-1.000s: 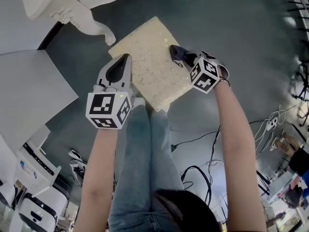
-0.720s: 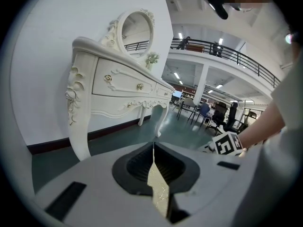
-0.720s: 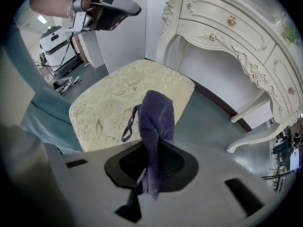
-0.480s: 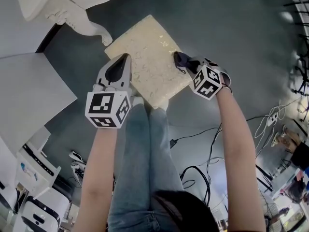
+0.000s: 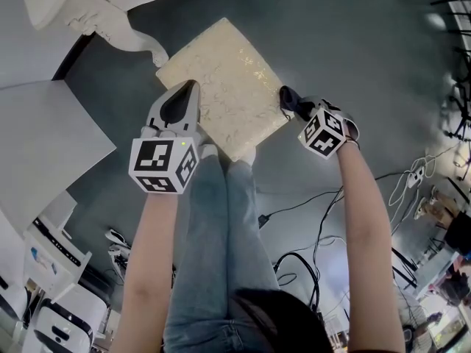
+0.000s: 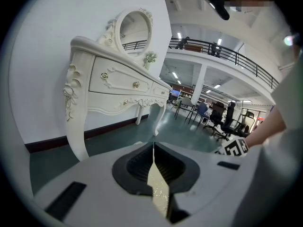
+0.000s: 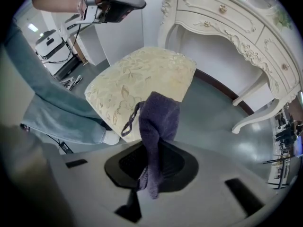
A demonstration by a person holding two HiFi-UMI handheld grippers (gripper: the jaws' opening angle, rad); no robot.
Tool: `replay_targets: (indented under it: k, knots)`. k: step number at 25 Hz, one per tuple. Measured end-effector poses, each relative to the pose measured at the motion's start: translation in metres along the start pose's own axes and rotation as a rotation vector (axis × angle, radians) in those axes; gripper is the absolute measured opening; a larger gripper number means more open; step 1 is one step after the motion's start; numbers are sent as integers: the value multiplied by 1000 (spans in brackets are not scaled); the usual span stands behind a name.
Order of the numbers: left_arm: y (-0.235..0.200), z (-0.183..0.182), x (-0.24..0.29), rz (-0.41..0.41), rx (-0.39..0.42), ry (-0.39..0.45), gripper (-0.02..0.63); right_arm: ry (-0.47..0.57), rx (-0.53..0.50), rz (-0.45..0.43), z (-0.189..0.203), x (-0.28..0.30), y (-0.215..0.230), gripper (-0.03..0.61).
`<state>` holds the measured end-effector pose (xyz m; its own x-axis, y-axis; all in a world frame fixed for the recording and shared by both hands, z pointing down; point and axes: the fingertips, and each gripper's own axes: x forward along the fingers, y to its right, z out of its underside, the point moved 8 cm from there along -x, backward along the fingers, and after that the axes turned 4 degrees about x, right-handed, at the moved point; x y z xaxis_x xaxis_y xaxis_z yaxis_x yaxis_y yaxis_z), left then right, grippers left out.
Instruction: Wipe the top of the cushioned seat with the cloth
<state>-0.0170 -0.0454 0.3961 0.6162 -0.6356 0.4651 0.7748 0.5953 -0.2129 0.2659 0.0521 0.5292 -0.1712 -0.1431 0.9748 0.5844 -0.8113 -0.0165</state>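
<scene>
Rt tool is sliding right, now off the cushioned seat at its right edge, w/ jaws pinching the purple cloth, which is hanging just beside the seat. Lt tool is hovering over the seat's near-left edge, jaws closed together, holding nothing.

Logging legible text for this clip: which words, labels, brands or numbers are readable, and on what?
No text is readable.
Marker cubes: black-and-white square patterns only, no letters or digits.
White machines, head view lower left: any labels too small to read.
Cloth, cushioned seat, dressing table: no print.
</scene>
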Motion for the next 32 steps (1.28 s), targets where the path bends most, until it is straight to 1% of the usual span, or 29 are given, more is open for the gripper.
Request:
replay_targets:
  k: [3, 9, 11, 13, 15, 20, 24, 28, 32]
  knots:
    - [0, 3, -1, -1, -3, -3, 8, -29, 28, 4, 15, 2, -6, 38]
    - [2, 5, -1, 0, -2, -14, 8, 2, 149, 20, 24, -4, -3, 38]
    - [0, 3, -1, -4, -4, -12, 9, 55, 203, 44, 18, -13, 5, 38]
    - [-3, 0, -2, -7, -7, -10, 8, 141, 255, 71, 6, -24, 13, 38]
    - [-7, -1, -2, -12, -10, -7, 9, 222, 279, 90, -10, -35, 21, 38]
    - [-14, -7, -4, -28, -27, 4, 9, 360, 249, 115, -64, -52, 39, 38]
    - [-23, -10, -4, -35, -33, 8, 8, 431, 202, 122, -112, -53, 49, 38]
    - [-35, -11, -6, -53, -49, 11, 8, 432, 151, 113, -155, -45, 55, 38]
    - [-47, -9, -7, -68, -70, 11, 8, 388, 82, 155, -189, -26, 70, 38]
